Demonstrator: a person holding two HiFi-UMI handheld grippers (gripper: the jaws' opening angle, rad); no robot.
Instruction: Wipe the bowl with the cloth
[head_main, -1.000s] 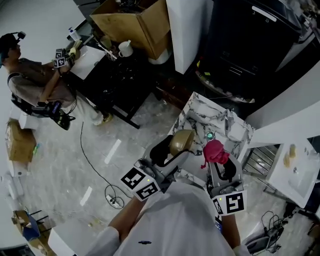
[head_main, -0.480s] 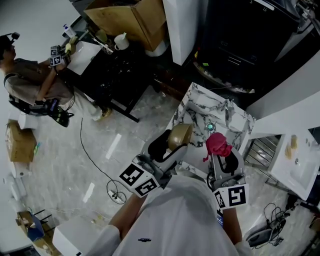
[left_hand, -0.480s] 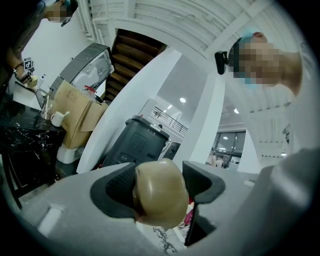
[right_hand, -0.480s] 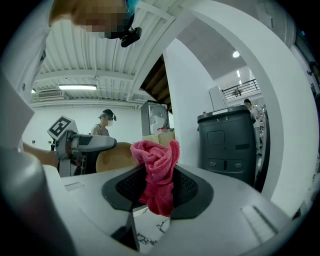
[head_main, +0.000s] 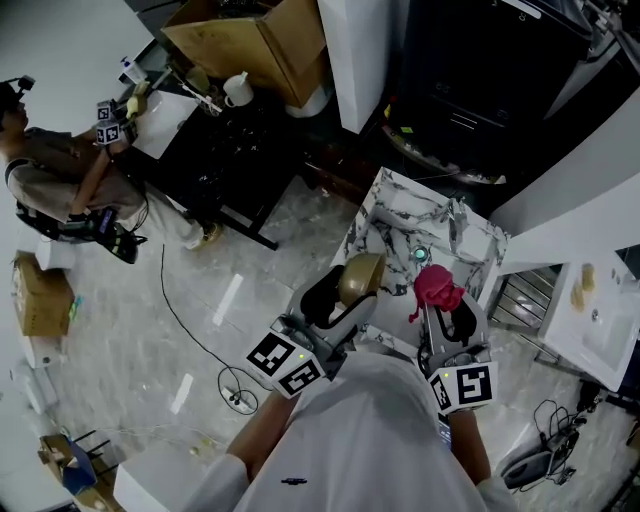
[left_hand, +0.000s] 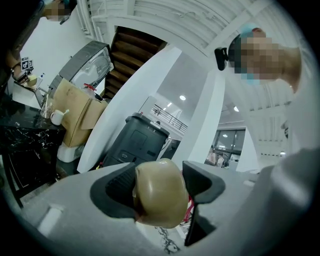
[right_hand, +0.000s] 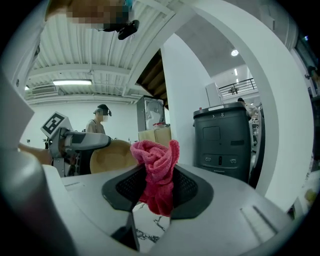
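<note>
Pale marble floor (head_main: 130, 330), dark table (head_main: 240, 155) bearing a cardboard box (head_main: 270, 45), white pillar (head_main: 360, 60) beside

Head view: tilted slightly; marbled table (head_main: 392, 212), cardboard box (head_main: 255, 45) and background person (head_main: 52, 180) displaced up and leftward in frame; right gripper (head_main: 439, 306), clamped on pink cloth (head_main: 437, 288), raised likewise; left gripper (head_main: 345, 293), clamped on tan bowl (head_main: 362, 280), drawn marginally nearer the body.

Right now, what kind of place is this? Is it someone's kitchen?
Probably not a home kitchen: it looks like a big indoor hall used as a workspace. There is a tall white column, a large cardboard box, and another person working at a black table.
</note>
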